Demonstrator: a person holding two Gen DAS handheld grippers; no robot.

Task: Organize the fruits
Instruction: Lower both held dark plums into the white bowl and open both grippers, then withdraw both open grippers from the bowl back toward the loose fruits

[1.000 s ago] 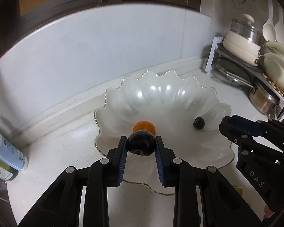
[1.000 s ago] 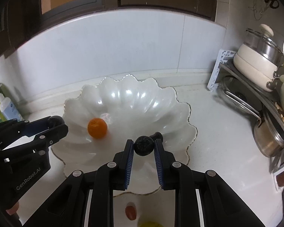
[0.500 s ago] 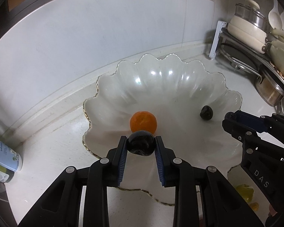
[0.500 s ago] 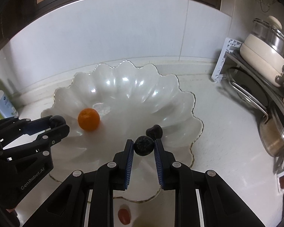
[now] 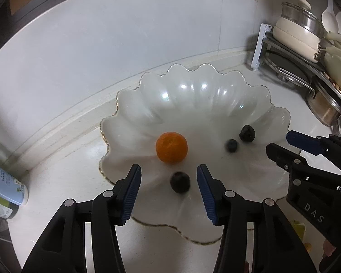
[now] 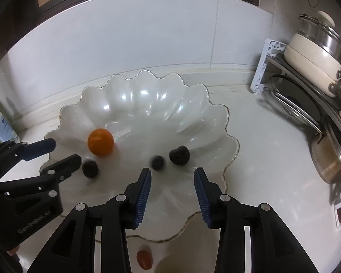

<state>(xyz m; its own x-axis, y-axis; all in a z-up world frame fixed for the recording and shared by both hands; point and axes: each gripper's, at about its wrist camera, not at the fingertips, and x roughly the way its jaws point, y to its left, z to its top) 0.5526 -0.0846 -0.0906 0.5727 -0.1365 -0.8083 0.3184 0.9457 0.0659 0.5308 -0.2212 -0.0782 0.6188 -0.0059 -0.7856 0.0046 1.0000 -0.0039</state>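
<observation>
A white scalloped bowl [image 5: 129, 104] [image 6: 193, 95] stands on the counter and holds an orange [image 5: 171, 147] [image 6: 100, 141]. My left gripper [image 5: 168, 169] [image 6: 64, 152] hangs over the bowl's near left rim with its jaws opening. A dark plum [image 5: 180, 182] [image 6: 90, 169] lies loose in the bowl between them, touching neither pad. My right gripper [image 6: 173, 171] [image 5: 279, 140] is over the bowl's right side, jaws opening, with nothing between them. Just ahead of its fingertips a small dark fruit [image 6: 158, 162] [image 5: 232, 145] shows blurred, beside another dark fruit [image 6: 179, 155] [image 5: 247, 133].
A tiled wall rises behind the bowl. At the right stands a dish rack [image 5: 261, 45] with a lidded cream pot [image 6: 313, 47] and a steel pot [image 5: 327, 111]. Bottles [image 5: 4, 186] stand at the left. A small red fruit [image 6: 144, 259] lies on the counter near me.
Both grippers went from shut on a dark fruit to open. Both fruits now lie in the bowl, the right one blurred. The right gripper sank a little toward the bowl.
</observation>
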